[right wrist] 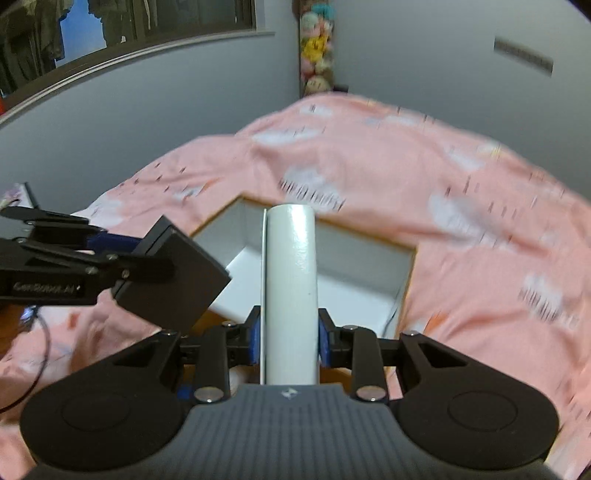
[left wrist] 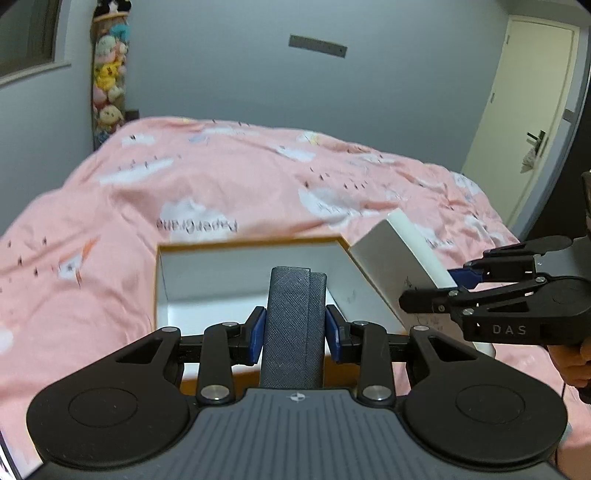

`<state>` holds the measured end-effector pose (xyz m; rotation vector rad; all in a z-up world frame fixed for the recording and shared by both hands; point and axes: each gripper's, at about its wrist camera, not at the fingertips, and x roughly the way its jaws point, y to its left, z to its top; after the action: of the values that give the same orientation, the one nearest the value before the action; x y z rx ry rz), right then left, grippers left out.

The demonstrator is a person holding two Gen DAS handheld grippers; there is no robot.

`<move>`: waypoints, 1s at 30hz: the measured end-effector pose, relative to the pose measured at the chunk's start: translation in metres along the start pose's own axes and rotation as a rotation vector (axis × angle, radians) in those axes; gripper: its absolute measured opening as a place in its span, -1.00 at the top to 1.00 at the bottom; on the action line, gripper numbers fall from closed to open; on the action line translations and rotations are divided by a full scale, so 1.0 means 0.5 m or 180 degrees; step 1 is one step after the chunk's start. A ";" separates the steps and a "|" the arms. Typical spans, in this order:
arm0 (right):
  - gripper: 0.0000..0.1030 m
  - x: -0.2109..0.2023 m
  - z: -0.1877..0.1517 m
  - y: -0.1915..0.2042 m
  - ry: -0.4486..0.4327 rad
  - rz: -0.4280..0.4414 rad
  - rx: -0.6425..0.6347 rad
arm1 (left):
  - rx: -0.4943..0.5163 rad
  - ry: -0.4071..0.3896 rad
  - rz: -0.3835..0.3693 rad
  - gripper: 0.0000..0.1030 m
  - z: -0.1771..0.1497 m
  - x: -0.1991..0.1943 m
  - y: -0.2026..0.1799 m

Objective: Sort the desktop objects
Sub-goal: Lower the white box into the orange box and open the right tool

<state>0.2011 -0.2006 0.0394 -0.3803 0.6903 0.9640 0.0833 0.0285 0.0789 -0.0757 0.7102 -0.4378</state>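
Note:
My left gripper point(left wrist: 294, 334) is shut on a dark grey textured case point(left wrist: 291, 325), held on edge above an open white-lined storage box point(left wrist: 207, 280) that sits on the pink bed. It also shows at the left in the right wrist view point(right wrist: 122, 254), with the dark case point(right wrist: 177, 273) tilted. My right gripper point(right wrist: 290, 338) is shut on a white flat box point(right wrist: 291, 291), held on edge over the storage box point(right wrist: 365, 273). In the left wrist view the right gripper point(left wrist: 443, 286) holds the white box point(left wrist: 399, 266) tilted at the storage box's right rim.
A pink quilt point(left wrist: 221, 184) with white clouds covers the bed all around the storage box. A column of plush toys point(left wrist: 109, 74) hangs in the far corner. A door point(left wrist: 517, 122) stands at the right, a window point(right wrist: 110, 33) at the left.

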 end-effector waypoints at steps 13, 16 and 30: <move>0.40 0.219 0.098 -0.058 0.0140 -0.0117 0.0463 | -0.0050 0.0378 0.0291 0.26 0.043 0.181 0.071; 0.40 0.286 0.088 -0.076 0.0400 0.0019 0.0718 | -0.0047 0.0485 0.0334 0.26 0.029 0.208 0.083; 0.39 0.471 0.011 -0.127 0.1273 0.0436 0.1519 | -0.0069 0.0755 0.0221 0.26 0.001 0.279 0.121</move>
<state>0.3471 -0.0851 -0.1184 -0.1006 1.2927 0.8237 0.1995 0.0257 -0.0196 -0.0194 0.9481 -0.3759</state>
